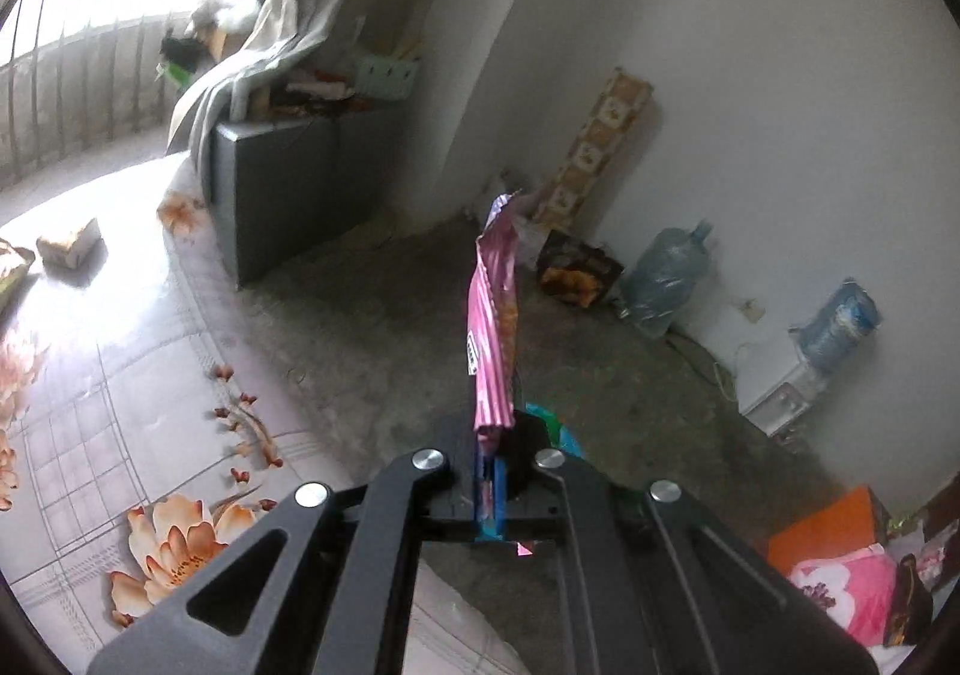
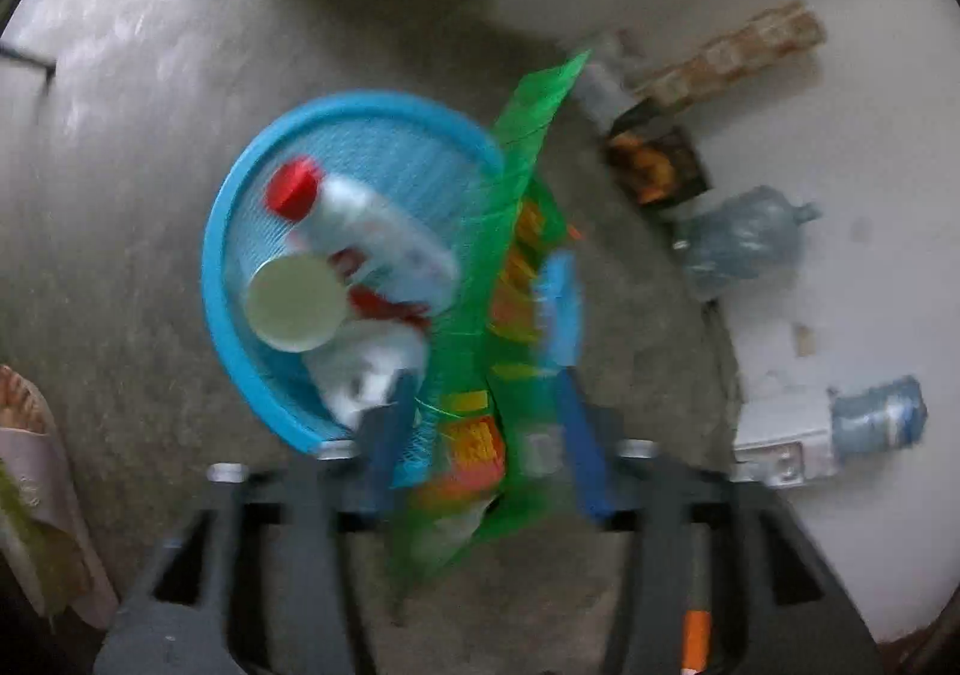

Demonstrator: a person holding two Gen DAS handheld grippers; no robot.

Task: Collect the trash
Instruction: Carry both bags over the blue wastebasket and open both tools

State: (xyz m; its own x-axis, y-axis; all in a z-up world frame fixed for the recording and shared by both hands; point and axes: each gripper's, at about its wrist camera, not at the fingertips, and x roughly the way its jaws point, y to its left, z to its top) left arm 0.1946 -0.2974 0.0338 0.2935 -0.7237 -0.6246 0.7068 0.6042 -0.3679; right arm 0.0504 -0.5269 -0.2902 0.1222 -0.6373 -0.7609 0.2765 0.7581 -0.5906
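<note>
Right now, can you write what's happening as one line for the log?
left gripper: shut on pink wrapper | right gripper: jaws open, green wrapper between | blue basket: bottle, cup inside

The left gripper (image 1: 489, 471) is clamped tight, while the right gripper's (image 2: 480, 393) fingers (image 2: 384, 447) stand apart, angled downward.

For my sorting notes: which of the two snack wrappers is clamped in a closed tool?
The pink wrapper, pinched in the left tool; the green wrapper sits between open fingers.
</note>
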